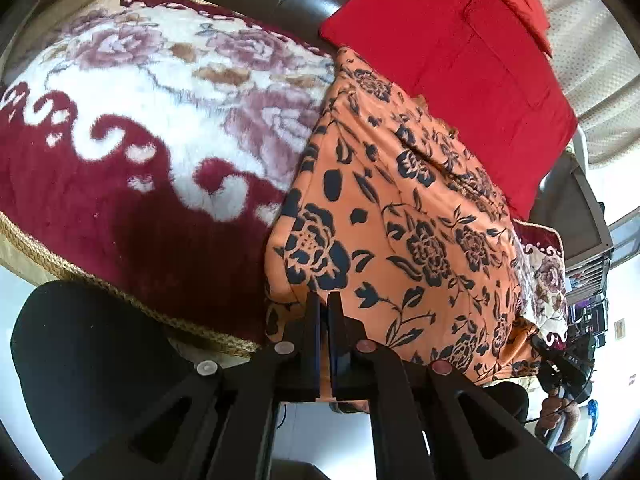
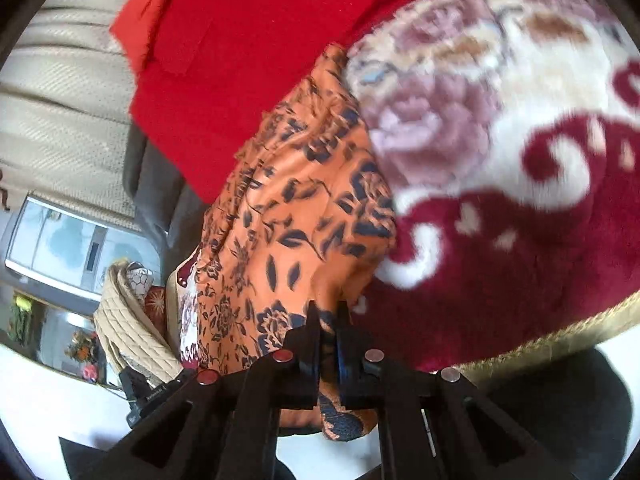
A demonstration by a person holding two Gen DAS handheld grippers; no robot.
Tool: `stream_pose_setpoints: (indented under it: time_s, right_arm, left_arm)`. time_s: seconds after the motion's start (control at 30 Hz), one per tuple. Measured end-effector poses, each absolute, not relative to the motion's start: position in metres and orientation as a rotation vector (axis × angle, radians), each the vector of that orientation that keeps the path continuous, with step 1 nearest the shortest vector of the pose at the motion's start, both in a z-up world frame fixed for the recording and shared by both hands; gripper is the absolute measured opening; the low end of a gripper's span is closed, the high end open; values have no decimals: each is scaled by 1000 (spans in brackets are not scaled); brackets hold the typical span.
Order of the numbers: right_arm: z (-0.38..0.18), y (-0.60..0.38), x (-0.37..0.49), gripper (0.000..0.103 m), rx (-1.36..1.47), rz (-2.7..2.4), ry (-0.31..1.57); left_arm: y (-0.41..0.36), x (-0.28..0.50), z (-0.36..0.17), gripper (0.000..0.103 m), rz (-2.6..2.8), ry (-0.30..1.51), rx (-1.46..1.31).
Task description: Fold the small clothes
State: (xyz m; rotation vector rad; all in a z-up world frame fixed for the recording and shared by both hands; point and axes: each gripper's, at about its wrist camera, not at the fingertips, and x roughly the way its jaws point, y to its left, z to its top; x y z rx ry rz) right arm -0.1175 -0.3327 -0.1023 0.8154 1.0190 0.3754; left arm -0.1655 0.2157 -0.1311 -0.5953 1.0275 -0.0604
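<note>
An orange garment with a dark floral print (image 1: 404, 216) lies over a plush maroon and cream flowered blanket (image 1: 132, 128). My left gripper (image 1: 325, 300) is shut on the garment's near edge, with cloth pinched between the fingers. In the right wrist view the same orange garment (image 2: 296, 216) hangs in folds, and my right gripper (image 2: 328, 312) is shut on its other near edge. The right wrist view is blurred by motion.
A red cloth (image 1: 460, 60) lies beyond the orange garment, also in the right wrist view (image 2: 248, 40). The blanket's braided gold edge (image 1: 120, 300) runs along the near side. A beige quilted item (image 2: 128, 320) and a window (image 2: 68, 240) are at the left.
</note>
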Motion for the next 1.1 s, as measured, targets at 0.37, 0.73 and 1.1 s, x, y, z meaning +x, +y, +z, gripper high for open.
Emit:
stream_pose_setpoints:
  time_s: [0.37,0.73,1.1]
  right_arm:
    - [-106,-336,-107,24,775,370,1022]
    - [-121,-319,-102,71,663,324,1074]
    - [-83,-320,-112,9,667,399,1043]
  left_arm:
    - [228,-168,-146,7,8,1086,-611]
    - [207,-145,-170,64,1,1172,-514]
    - [216,-169,-109,5,-133,976,-585]
